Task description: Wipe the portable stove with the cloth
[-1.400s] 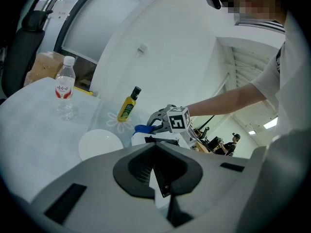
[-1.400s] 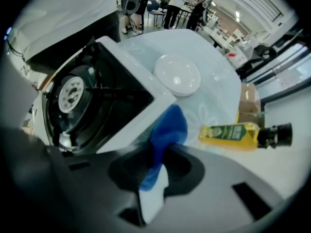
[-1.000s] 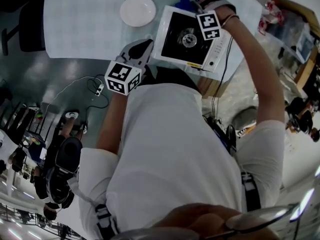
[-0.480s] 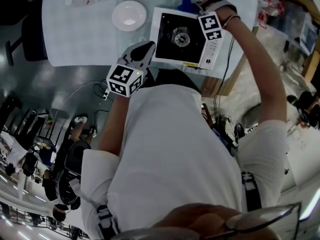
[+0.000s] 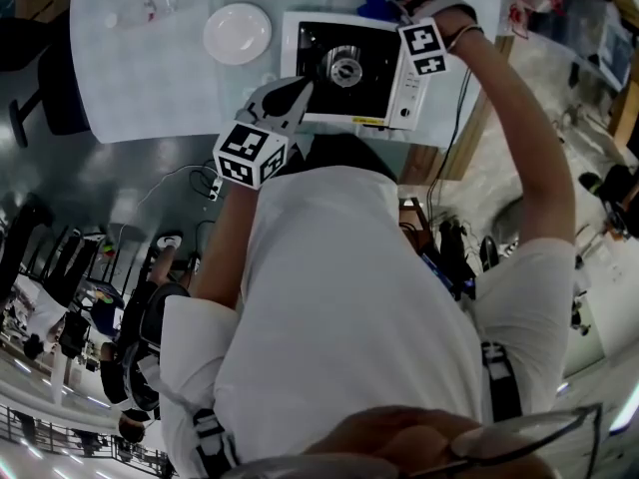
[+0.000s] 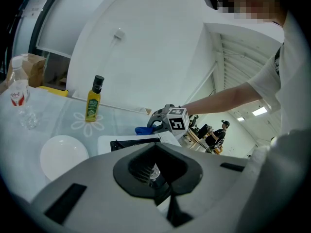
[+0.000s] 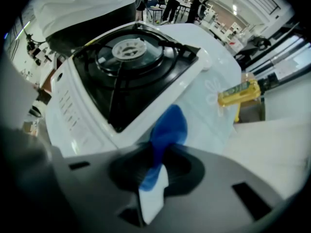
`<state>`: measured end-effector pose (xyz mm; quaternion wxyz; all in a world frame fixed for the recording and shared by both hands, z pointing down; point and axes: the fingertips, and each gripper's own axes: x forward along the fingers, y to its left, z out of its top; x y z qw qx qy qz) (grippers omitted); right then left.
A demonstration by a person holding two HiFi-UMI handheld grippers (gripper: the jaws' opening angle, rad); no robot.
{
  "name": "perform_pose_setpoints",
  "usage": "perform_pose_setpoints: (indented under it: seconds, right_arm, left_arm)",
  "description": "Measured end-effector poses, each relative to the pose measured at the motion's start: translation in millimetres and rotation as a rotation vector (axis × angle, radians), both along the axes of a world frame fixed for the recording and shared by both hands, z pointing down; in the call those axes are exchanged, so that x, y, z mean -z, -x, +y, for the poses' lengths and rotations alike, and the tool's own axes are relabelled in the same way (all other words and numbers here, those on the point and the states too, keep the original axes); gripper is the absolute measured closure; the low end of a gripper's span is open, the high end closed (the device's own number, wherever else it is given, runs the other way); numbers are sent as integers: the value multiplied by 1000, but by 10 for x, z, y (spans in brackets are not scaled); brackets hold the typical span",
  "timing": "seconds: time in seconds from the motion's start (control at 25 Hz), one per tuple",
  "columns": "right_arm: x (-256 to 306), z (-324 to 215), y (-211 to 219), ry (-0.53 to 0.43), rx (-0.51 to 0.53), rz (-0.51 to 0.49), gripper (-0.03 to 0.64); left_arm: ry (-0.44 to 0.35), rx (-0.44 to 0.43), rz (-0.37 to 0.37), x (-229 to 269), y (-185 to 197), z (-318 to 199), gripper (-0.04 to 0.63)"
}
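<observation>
Blue cloth [image 7: 167, 127] is pinched tight between the jaws of the right gripper [image 7: 156, 159], at the far right corner of the white portable stove [image 7: 73, 110]. The left gripper [image 6: 160, 183] is seen closed and empty by the stove's near left edge.

White stove [image 7: 73, 106] with black top, blue cloth [image 7: 167, 130], white plate [image 5: 237, 34], yellow-labelled bottle [image 6: 93, 103]

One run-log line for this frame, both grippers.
right gripper: shut on blue cloth at portable stove rim | left gripper: shut, empty, by stove's near edge
</observation>
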<state>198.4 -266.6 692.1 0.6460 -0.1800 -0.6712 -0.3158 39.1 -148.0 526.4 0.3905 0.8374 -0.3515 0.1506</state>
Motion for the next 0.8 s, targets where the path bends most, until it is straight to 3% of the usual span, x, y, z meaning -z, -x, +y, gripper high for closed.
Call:
perform_pose_setpoints:
  seconds: [0.8]
  right_arm:
    - [-46, 41, -924, -42, -98, 32, 538]
  left_arm:
    - [1, -155, 2, -4, -844, 42, 563]
